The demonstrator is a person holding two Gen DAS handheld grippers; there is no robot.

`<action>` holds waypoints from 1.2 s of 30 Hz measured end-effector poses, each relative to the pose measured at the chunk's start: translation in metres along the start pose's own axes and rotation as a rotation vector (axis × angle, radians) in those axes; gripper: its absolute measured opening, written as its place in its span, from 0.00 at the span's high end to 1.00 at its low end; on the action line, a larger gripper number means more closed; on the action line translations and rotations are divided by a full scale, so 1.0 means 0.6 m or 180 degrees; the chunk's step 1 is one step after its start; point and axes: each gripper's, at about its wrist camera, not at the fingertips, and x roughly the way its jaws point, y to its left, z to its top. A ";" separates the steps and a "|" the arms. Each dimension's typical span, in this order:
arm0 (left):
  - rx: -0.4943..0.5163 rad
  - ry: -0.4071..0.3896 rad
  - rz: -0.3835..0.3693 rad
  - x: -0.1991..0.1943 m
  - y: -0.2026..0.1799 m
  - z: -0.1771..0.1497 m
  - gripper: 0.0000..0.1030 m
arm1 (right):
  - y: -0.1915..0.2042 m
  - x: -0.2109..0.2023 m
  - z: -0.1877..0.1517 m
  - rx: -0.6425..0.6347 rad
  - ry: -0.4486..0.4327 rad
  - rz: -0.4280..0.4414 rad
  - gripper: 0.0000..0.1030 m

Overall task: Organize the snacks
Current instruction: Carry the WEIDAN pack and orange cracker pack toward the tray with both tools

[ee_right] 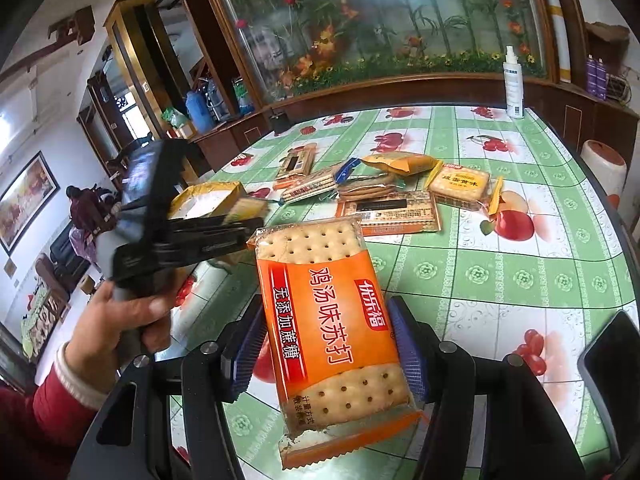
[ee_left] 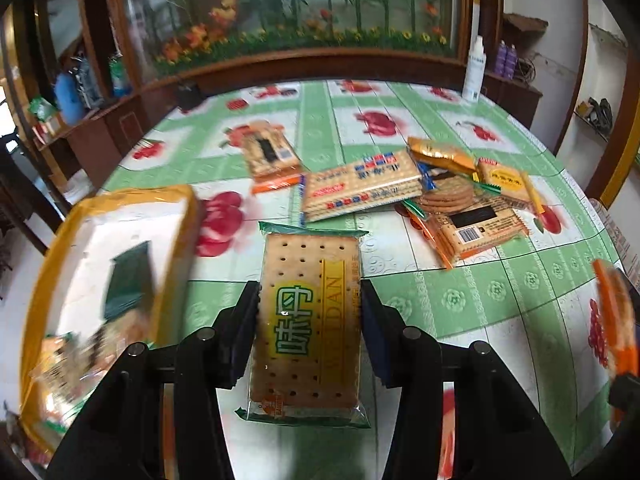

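My left gripper (ee_left: 310, 300) is shut on a green-edged cracker pack (ee_left: 308, 320), held above the table beside the yellow box (ee_left: 56, 264) on the left, which holds a few snack packs. My right gripper (ee_right: 326, 332) is shut on an orange soda cracker pack (ee_right: 332, 328), held above the table. In the right wrist view the left gripper (ee_right: 248, 216) hovers by the yellow box (ee_right: 200, 200). A heap of several snack packs (ee_left: 440, 188) lies on the table, also in the right wrist view (ee_right: 384, 192).
The round table has a green fruit-print cloth (ee_right: 520, 280). A white spray bottle (ee_right: 513, 84) stands at its far edge. A single cracker pack (ee_left: 268, 152) lies apart from the heap. A dark phone (ee_right: 612, 364) lies at the right edge. A wooden cabinet stands behind.
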 end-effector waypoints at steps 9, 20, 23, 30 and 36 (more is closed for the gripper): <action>-0.0137 -0.0245 0.0267 -0.079 0.063 -0.028 0.55 | 0.052 0.014 0.002 -0.0121 -0.0028 0.0142 0.40; -0.0368 -0.0298 0.0499 -0.112 0.147 -0.055 0.55 | 0.137 0.053 0.020 -0.0373 0.0030 0.0388 0.40; -0.0434 -0.0331 0.0557 -0.121 0.168 -0.057 0.55 | 0.157 0.062 0.026 -0.0441 0.0039 0.0437 0.40; -0.0564 -0.0365 0.0692 -0.124 0.210 -0.061 0.55 | 0.211 0.094 0.047 -0.0621 0.0074 0.0574 0.40; -0.0686 -0.0349 0.0765 -0.118 0.245 -0.068 0.55 | 0.260 0.131 0.065 -0.0762 0.0116 0.0699 0.41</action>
